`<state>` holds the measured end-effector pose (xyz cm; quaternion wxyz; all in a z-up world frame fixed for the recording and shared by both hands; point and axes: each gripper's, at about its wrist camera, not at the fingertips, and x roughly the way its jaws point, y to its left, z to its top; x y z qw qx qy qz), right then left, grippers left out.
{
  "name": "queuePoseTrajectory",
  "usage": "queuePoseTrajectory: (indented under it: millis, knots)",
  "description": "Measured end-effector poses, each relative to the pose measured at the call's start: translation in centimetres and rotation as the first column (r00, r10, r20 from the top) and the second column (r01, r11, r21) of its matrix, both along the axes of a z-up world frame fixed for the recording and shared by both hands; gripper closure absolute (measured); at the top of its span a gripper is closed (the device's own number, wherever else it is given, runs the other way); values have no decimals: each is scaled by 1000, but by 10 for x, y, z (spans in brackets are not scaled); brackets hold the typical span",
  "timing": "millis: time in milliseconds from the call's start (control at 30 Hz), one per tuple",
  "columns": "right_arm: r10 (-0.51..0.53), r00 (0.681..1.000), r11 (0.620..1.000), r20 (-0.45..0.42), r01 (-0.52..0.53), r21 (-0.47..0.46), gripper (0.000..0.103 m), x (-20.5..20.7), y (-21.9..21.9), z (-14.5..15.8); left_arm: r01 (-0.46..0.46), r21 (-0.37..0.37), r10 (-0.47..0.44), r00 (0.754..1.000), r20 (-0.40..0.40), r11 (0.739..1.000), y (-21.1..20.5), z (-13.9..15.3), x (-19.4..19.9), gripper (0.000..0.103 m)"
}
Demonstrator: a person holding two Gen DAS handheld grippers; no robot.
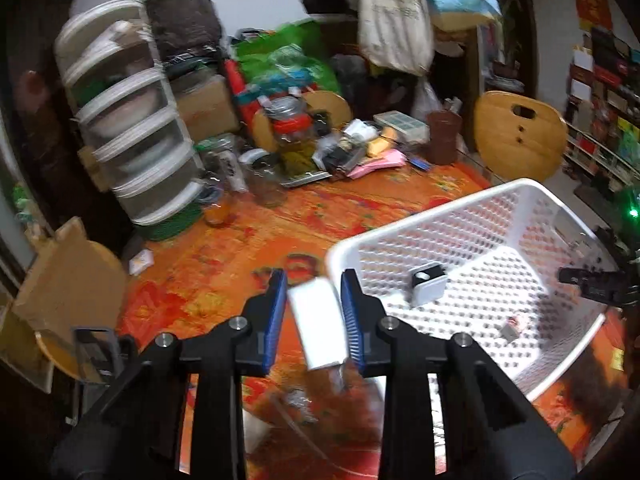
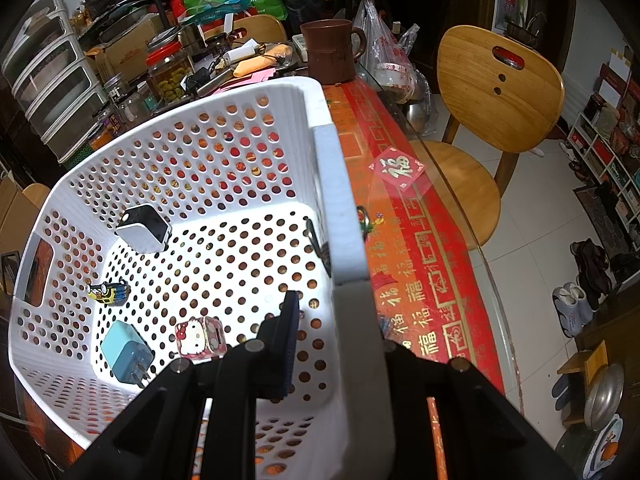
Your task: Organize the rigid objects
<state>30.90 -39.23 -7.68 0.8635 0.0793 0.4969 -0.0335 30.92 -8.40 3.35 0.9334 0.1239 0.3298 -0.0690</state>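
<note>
My left gripper (image 1: pixel 314 312) is shut on a white rectangular block (image 1: pixel 320 324), held above the orange tablecloth just left of the white perforated basket (image 1: pixel 520 196). My right gripper (image 2: pixel 340 336) is shut on the basket's right rim (image 2: pixel 340 200); one finger is inside, the other is hidden behind the wall. Inside the basket lie a white-and-black charger (image 2: pixel 144 228), a blue plug adapter (image 2: pixel 126 354), a Hello Kitty item (image 2: pixel 200 340) and a small yellow figure (image 2: pixel 106 292). The charger also shows in the left wrist view (image 1: pixel 428 282).
Clutter fills the table's far side: a brown mug (image 2: pixel 330 50), glass jars (image 1: pixel 292 128), a drawer tower (image 1: pixel 136 128), boxes and bags. A wooden chair (image 2: pixel 496 92) stands at the table's right edge. A cardboard box (image 1: pixel 60 276) sits at the left.
</note>
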Motion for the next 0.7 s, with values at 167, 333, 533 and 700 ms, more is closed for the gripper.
queuePoseTrajectory:
  millis: [167,333,533,700]
  knots:
    - [3,1000,1000,-2,-3,1,82,-1,3,-1,38,16,-38,999,-39,999,-31,-14,8,82]
    - [3,1000,1000,-2,-3,2,82,-2,3,-1,32,-30,-33,999,-29,999,-17,-14,3,82]
    - [8,1000,1000,-1,-8,-1,82,-3,3,-2,-131,-126,123,990,-70,983,81,-46,-42,37]
    - [8,1000,1000,2,-8,-1,82,-2,3,0,-199,-124,187,977,-104,972,116,-105,-115,7]
